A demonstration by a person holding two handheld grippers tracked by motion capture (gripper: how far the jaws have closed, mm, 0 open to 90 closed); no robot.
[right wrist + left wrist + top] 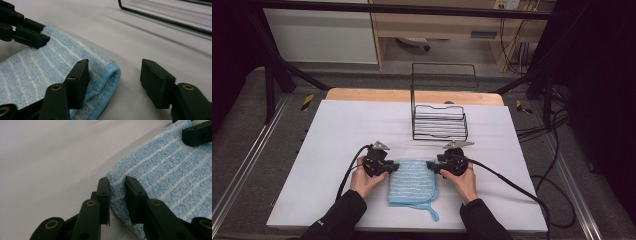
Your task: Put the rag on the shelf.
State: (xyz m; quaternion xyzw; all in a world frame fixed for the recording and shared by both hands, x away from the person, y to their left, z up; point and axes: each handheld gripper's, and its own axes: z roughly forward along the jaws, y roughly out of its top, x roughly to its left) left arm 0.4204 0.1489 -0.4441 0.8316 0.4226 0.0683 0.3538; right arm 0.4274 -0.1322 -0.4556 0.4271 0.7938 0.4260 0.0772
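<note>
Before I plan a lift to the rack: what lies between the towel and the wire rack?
Nothing: in the high view, only bare white table separates the towel from the rack.

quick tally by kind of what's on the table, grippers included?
Towel, blue striped: 1
Wire rack, black: 1
Grippers: 2, left gripper and right gripper
Total: 4
</note>
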